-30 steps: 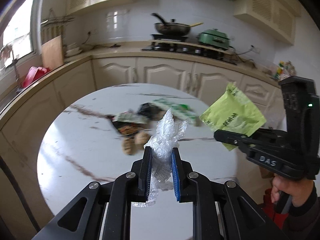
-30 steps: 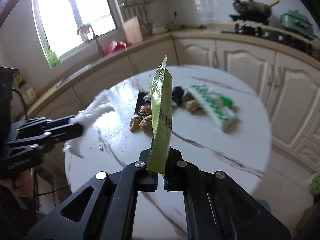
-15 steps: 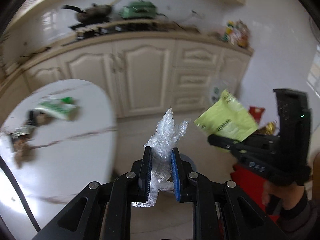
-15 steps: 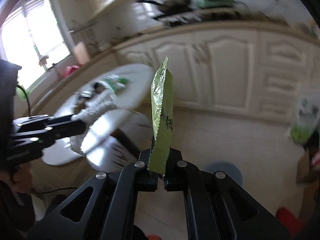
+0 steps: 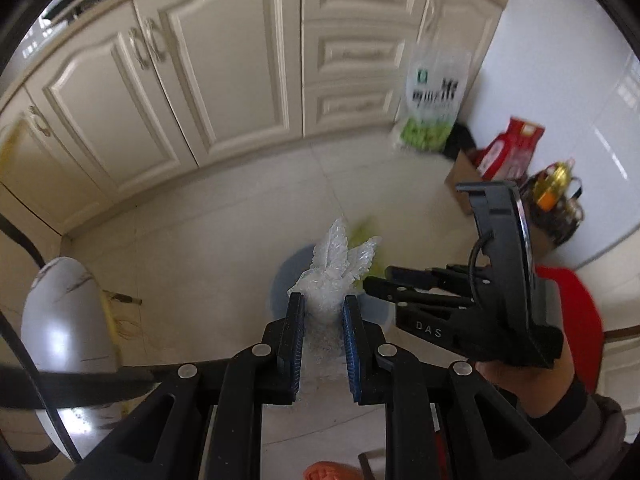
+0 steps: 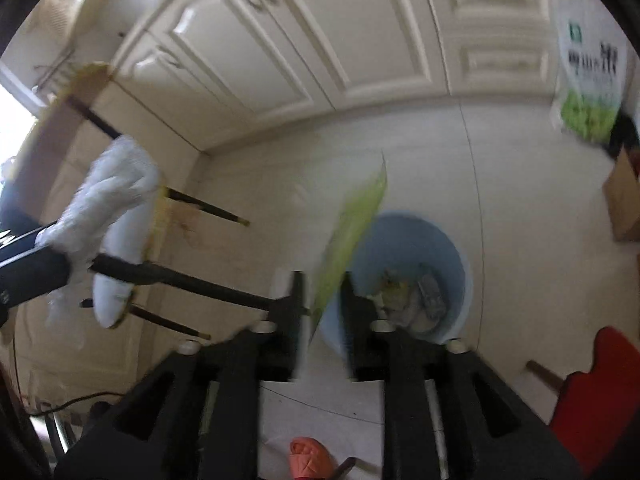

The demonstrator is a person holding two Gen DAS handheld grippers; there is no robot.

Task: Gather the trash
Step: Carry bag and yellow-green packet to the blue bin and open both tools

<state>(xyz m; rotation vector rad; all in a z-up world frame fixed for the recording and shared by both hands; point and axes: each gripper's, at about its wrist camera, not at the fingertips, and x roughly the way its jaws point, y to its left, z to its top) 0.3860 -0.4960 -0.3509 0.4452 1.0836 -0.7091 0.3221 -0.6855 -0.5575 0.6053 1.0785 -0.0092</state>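
Left gripper [image 5: 322, 304] pinches crumpled clear plastic [image 5: 334, 272] above blue bin [image 6: 448, 248]. Right gripper [image 6: 322, 292] jaws opening, green packet [image 6: 352, 224] blurred between them, loose, over the bin. Tiled floor [image 5: 200, 248], cream cabinets [image 5: 224, 64].

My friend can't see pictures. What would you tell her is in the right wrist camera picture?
The right tongs are opening, with a blurry green wrapper between them, loose, above a blue trash bin on the floor. To the left, the other tongs hold crumpled clear plastic; cream cabinets stand behind.
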